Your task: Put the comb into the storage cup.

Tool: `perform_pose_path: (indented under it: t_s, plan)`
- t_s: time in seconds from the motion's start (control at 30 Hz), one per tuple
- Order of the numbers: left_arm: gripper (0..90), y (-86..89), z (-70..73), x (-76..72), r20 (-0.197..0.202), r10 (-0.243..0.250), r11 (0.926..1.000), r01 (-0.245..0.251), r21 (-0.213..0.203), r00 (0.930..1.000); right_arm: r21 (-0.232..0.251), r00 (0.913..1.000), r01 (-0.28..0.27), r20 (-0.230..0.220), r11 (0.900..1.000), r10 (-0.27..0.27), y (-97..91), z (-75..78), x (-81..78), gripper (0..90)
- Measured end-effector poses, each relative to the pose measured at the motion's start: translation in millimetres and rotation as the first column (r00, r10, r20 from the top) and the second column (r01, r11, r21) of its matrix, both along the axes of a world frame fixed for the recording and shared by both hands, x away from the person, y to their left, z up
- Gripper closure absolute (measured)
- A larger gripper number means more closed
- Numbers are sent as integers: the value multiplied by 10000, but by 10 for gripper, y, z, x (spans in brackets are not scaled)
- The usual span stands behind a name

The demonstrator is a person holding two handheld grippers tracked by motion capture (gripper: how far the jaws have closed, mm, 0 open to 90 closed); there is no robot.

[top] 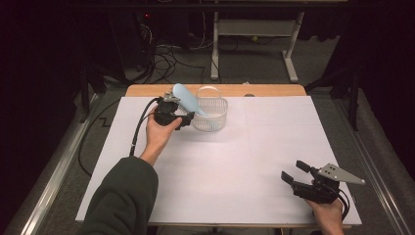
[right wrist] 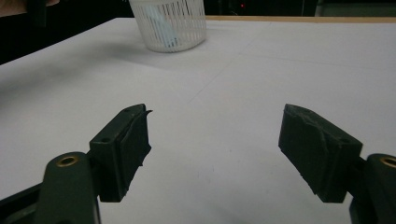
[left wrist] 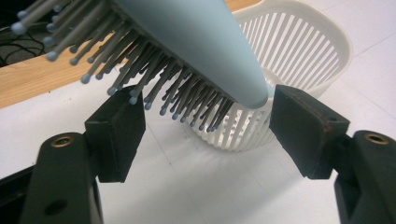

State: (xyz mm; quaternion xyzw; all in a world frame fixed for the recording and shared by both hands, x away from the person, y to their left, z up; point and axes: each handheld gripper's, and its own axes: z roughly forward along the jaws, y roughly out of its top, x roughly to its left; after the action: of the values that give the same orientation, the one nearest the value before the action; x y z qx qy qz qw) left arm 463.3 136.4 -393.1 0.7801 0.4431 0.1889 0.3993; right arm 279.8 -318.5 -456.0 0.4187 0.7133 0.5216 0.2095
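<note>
Left gripper [left wrist: 205, 116]: the jaws stand apart with the pale blue hairbrush [left wrist: 187, 42] between and above them. The left pad sits against the bristle tips, the right pad just beside the brush's narrowing end; whether either pad actually presses on the brush cannot be told, since the contact lies at the very edge of each pad. In the high view the same gripper [top: 183, 117] is held in the person's left hand [top: 159, 129] at the far left part of the table [top: 220, 161], close against the white slatted basket [top: 211, 115].

Basket and contents: the hairbrush [top: 185, 98] leans tilted over the basket's near-left rim, head up and outward, the lower end dipping inside (how deep it reaches is hidden by the slats). The right gripper view shows a pale blue shape through the slats of the basket [right wrist: 169, 23], too blurred to give its outline. The basket's handle arches over the opening.

Right gripper [right wrist: 215, 149]: jaws released and wide, with bare white table between them. In the high view it [top: 295, 172] rests low at the near right corner, well apart from the basket, with the grey three-cornered plate on top; the right hand [top: 328, 208] is cut off by the lower edge.

The left gripper view gives the bristles singly, each with a rounded tip; the high view gives the smooth back of the brush.
</note>
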Motion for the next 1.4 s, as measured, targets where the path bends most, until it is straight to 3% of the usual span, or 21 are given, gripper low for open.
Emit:
perform_pose_path:
  t_s: [1.4]
  plan:
    - [282,270,19,-181,71,-106,9988,109,-470,9999,-23,10000,14,12,10000,-14,-1,1,1,251]
